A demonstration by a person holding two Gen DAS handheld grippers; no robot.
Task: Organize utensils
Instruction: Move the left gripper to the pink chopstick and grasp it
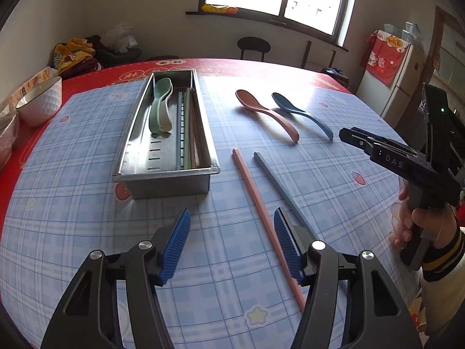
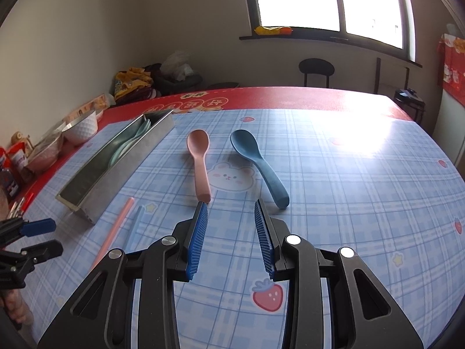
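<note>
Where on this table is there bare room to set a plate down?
Right of the blue spoon, the tablecloth lies bare to its edge. Also bare between the metal tray and the left gripper. Crowded: bowls at the left edge, spoons and chopsticks mid-table.

Ahead of me a metal tray sits on the table, already holding a green spoon and chopsticks along its right side. To its right lie a pink spoon and a blue spoon, bowls pointing away. Nearer me, a pink chopstick and a blue chopstick lie side by side.
</note>
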